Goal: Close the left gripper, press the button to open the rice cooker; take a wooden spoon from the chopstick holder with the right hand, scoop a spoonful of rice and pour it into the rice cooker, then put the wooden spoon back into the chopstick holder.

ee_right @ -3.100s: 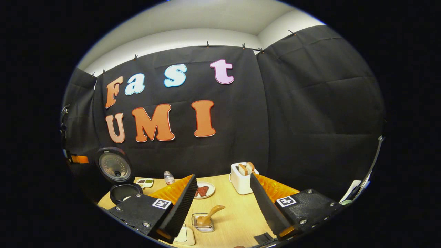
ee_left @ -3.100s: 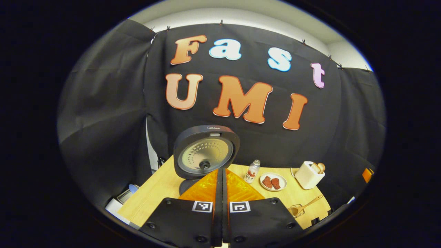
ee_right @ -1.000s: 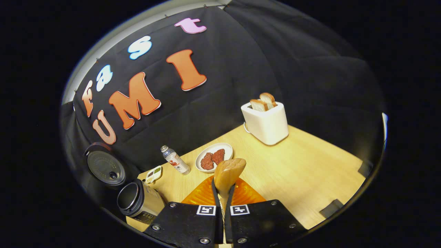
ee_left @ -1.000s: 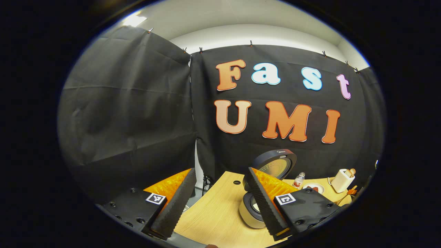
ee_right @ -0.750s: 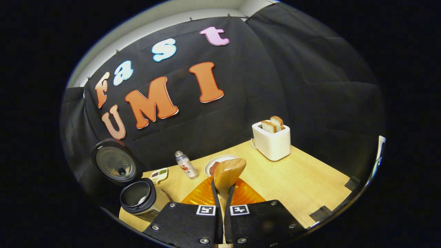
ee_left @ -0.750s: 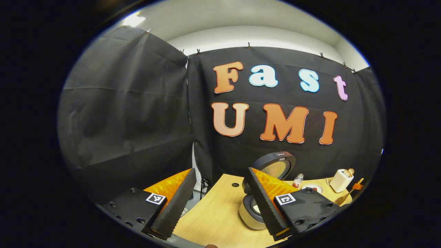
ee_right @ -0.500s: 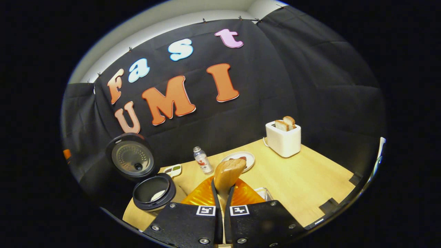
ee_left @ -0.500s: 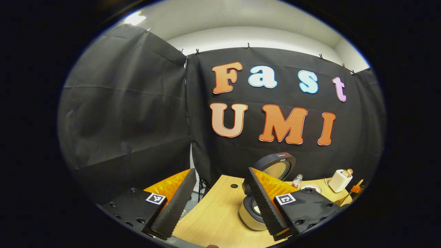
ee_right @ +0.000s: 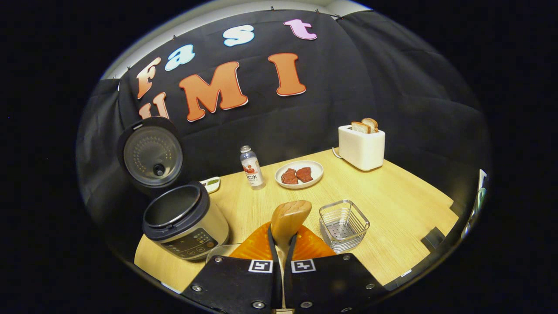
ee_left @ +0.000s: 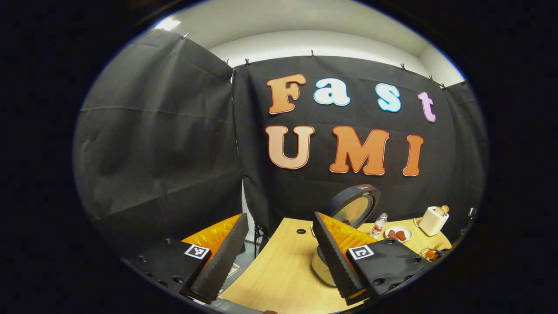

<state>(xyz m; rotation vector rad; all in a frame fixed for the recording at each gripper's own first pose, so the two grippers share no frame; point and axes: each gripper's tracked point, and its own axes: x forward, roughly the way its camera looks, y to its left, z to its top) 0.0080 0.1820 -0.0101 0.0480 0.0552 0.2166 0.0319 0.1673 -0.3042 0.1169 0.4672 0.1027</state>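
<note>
Left gripper view: my left gripper [ee_left: 279,255] is released, holding nothing; rice cooker [ee_left: 354,212] lid already up. Right gripper view: right gripper [ee_right: 282,244] clenched on wooden spoon [ee_right: 290,220], beside the wire holder [ee_right: 343,225]. Scoop, pour, return still left, I'd say.

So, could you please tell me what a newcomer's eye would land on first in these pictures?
Probably the wooden spoon, clamped between the fingers of the right gripper with its bowl sticking up in the foreground of the right gripper view. To its left stands the rice cooker with its round lid raised, and to its right an empty wire holder. Farther back sit a plate and a white toaster with bread in it.
</note>
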